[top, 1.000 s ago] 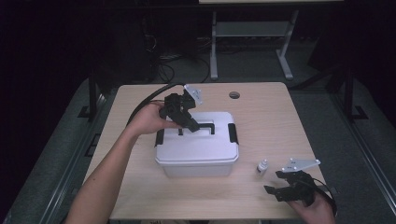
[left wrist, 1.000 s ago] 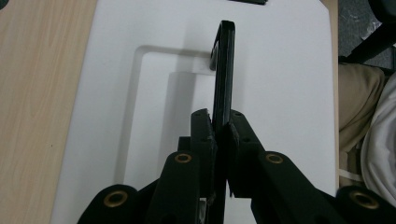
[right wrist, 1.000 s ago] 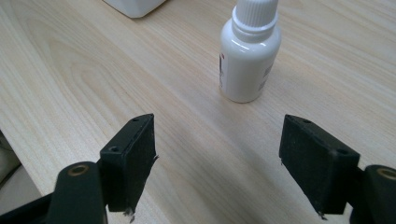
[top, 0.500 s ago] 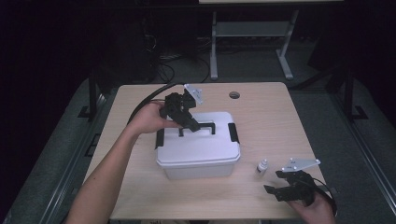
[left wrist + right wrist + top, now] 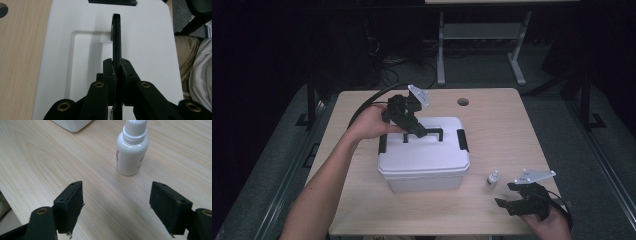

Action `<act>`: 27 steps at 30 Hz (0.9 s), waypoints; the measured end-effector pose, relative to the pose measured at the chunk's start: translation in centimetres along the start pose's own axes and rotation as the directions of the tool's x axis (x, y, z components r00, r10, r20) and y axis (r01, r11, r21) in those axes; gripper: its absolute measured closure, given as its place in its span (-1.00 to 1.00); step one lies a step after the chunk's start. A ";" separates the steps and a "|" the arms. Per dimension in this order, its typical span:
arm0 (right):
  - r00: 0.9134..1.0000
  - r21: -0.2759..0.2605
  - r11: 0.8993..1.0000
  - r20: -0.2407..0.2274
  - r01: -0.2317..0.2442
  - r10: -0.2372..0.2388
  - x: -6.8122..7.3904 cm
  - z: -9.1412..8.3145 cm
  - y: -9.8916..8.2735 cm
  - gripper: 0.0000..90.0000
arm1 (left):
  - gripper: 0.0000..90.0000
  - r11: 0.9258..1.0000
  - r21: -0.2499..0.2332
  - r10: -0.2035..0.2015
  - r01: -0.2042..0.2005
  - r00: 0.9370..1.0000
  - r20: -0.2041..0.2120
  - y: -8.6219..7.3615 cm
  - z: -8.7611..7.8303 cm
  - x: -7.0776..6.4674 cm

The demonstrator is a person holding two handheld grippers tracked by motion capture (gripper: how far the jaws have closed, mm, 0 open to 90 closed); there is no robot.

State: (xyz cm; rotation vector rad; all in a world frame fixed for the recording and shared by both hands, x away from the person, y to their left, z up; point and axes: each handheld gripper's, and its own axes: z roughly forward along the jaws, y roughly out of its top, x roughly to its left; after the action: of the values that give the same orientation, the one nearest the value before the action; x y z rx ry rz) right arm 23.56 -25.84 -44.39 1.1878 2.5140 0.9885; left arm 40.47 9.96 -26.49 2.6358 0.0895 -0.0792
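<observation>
Clamping the black lid handle (image 5: 116, 37), the left gripper (image 5: 412, 131) hasn't lifted the white box (image 5: 423, 157) lid yet, while the right gripper (image 5: 117, 202), fingers wide, waits near the dropper bottle (image 5: 132, 150).

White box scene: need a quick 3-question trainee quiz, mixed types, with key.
1. True or false: the left gripper is shut on the black handle of the white box.
2. Multiple choice: the small white bottle is A) lying on the lid, B) standing upright on the table beside the box, C) held between the right gripper's jaws.
3. Fill in: the right gripper has its jaws ____ , with nothing between them.

Key: 1 true; 2 B; 3 open.
</observation>
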 end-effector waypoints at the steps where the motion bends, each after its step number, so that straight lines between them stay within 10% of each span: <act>1: 1.000 0.001 1.000 0.000 0.003 -0.003 0.0 0.0 0.0 -0.41 | 0.87 1.000 0.002 -0.004 0.004 1.000 0.002 0.0 -0.2 -0.1; 27: 1.000 -0.005 1.000 0.016 0.001 -0.001 0.1 -0.4 0.0 -0.42 | 0.87 1.000 -0.015 -0.028 0.027 0.994 -0.102 -1.7 -5.3 -2.4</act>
State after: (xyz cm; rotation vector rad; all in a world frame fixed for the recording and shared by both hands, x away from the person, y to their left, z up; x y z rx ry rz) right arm 23.31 -26.00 -44.11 1.1879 2.4984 0.9809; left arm 38.17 13.90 -22.52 2.6248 0.1607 0.0465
